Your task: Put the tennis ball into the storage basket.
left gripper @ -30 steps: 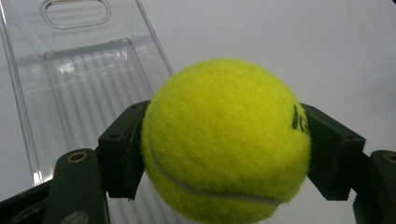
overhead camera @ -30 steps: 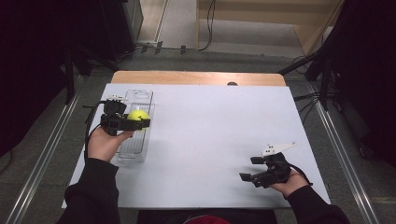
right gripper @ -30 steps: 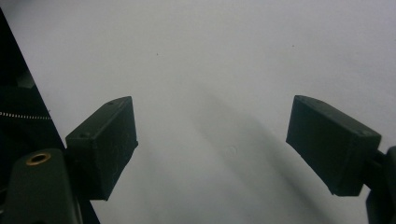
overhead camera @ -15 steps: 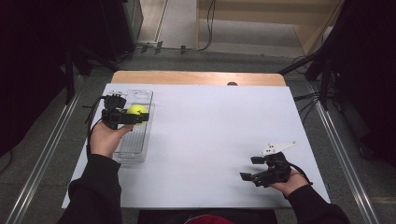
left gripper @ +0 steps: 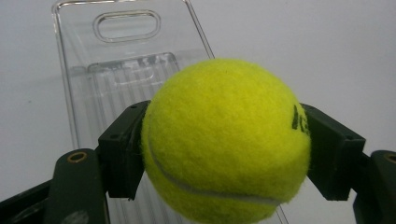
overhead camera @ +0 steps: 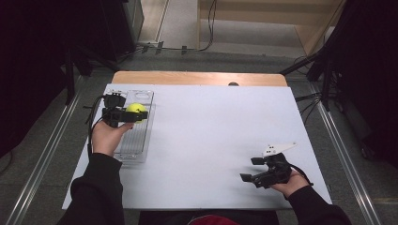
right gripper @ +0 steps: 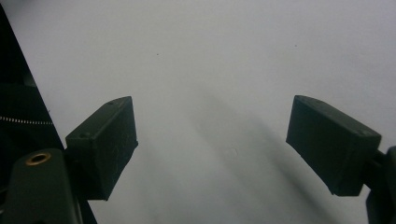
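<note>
A yellow-green tennis ball [overhead camera: 136,109] [left gripper: 226,142] is clamped between the two black jaws of my left gripper [overhead camera: 136,114] [left gripper: 224,154], which is shut on it. The ball hangs over the far part of a clear plastic tray [overhead camera: 136,140] [left gripper: 93,79] at the table's left side. Near the front right of the table my right gripper [overhead camera: 249,169] [right gripper: 212,149] rests low over the white surface, open, with bare tabletop between its jaws.
The white table top [overhead camera: 211,131] is bordered by a wooden strip [overhead camera: 197,78] along its far edge. Dark floor, metal rails and cables surround the table. The tray has a handle slot [left gripper: 127,24] at its far end.
My left hand has shifted slightly to the left and away with the ball, now over the tray's far part. The right gripper has stayed put.
</note>
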Motion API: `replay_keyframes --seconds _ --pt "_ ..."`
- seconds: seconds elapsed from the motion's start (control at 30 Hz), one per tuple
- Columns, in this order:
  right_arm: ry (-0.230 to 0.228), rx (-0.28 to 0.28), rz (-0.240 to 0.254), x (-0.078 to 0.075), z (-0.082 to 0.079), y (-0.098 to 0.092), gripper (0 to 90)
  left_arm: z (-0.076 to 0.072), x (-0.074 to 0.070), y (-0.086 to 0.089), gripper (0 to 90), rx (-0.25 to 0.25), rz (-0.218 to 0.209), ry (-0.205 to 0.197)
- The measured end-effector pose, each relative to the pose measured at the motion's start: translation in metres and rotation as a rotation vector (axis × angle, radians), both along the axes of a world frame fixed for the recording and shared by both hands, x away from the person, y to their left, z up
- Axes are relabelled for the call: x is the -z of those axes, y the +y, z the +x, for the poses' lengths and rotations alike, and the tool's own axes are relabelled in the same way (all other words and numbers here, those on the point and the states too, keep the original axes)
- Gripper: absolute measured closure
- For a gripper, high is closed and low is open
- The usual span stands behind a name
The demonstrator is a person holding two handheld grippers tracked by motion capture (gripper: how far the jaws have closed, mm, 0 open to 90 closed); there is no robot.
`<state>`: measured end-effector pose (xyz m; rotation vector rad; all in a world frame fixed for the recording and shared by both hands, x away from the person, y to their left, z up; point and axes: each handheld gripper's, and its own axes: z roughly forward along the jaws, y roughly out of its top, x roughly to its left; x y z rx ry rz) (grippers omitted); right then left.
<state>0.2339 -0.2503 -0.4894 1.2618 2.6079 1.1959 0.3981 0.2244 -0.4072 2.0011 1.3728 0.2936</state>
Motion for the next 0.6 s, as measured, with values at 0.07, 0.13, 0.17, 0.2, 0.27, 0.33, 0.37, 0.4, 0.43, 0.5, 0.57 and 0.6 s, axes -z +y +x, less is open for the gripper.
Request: replay_keyframes --seconds 0.07,0.13,0.17,0.2,0.27,0.33,0.37,0.4,0.43,0.5,0.57,0.6 --pt "0.002 0.001 0.001 0.000 0.000 0.000 14.1 0.002 0.000 0.002 26.4 -0.008 -0.001 -0.004" --pt "0.003 0.005 0.000 0.000 0.000 0.000 14.1 0.003 0.002 0.003 26.4 -0.016 -0.004 -0.005" --pt "0.004 0.006 0.000 0.000 0.000 0.000 14.1 0.004 0.002 0.003 26.4 -0.022 -0.007 -0.007" --pt "0.003 0.005 -0.001 0.000 0.000 -0.001 14.1 0.005 0.003 0.002 26.4 -0.023 -0.005 -0.008" --pt "0.002 0.004 -0.002 0.000 -0.001 0.000 14.1 0.006 0.005 0.002 26.4 -0.027 0.000 -0.014" --pt "0.002 0.004 -0.004 0.000 -0.001 0.000 14.1 0.006 0.006 0.002 26.3 -0.034 0.011 -0.018" --pt "0.002 0.002 -0.006 0.000 -0.001 0.000 14.1 0.006 0.006 0.003 26.3 -0.042 0.010 -0.020" --pt "0.000 0.001 -0.006 0.000 -0.001 0.000 14.1 0.007 0.007 0.003 26.3 -0.047 0.006 -0.024" --pt "0.000 0.001 -0.006 0.000 -0.001 0.000 14.1 0.007 0.008 0.004 26.3 -0.049 0.006 -0.023" --pt "0.002 0.002 -0.007 0.000 -0.001 0.000 14.1 0.008 0.011 0.005 26.3 -0.056 0.017 -0.019" --pt "0.002 0.003 -0.007 0.000 -0.001 0.000 14.1 0.009 0.013 0.005 26.3 -0.067 0.017 -0.015" --pt "0.001 0.001 -0.005 0.000 -0.001 0.000 14.1 0.010 0.014 0.006 26.3 -0.070 0.015 -0.012"
